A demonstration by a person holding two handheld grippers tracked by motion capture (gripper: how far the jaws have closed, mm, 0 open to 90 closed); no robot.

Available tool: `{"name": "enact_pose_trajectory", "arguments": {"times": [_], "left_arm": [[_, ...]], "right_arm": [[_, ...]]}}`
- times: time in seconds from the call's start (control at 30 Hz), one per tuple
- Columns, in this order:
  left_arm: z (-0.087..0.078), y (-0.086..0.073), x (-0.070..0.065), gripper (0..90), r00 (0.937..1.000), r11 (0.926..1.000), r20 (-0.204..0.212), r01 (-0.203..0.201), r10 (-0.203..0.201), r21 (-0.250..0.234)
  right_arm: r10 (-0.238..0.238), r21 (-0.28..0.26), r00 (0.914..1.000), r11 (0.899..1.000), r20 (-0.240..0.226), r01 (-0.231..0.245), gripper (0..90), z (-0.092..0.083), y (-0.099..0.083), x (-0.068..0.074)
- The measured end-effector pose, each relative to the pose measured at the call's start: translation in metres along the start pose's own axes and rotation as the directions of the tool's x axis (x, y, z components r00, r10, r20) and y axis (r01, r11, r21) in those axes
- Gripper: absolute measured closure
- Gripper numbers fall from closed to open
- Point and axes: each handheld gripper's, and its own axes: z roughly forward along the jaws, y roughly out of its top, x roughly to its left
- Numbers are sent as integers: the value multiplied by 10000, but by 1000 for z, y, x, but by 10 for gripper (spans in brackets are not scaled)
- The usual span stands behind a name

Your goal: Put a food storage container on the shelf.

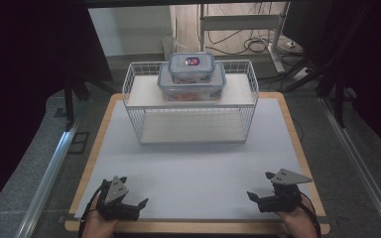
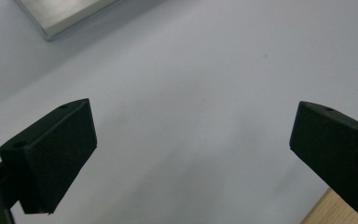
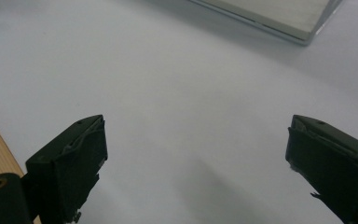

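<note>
The small box sits stacked on the big box atop the wire rack at the far middle of the table; a careless pull on the lower one would likely tip the upper off. The left gripper and right gripper rest at the near edge, jaws wide apart, holding nothing

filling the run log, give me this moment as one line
left hand-held gripper: open, empty | right hand-held gripper: open, empty | small container stacked on large container, rack top shelf
</note>
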Motion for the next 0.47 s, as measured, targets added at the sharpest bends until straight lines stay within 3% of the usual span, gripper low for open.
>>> {"name": "enact_pose_trajectory", "arguments": {"times": [0.23,0.47], "left_arm": [[6,-6,3,5,9999,9993,-91,53,-50,357],[6,-5,3,5,9999,9995,-131,84,-80,290]], "right_arm": [[7,401,10000,9992,13,-8,53,4,-5,-1],[-80,655,10000,9978,5,79,54,8,-7,0]]}}
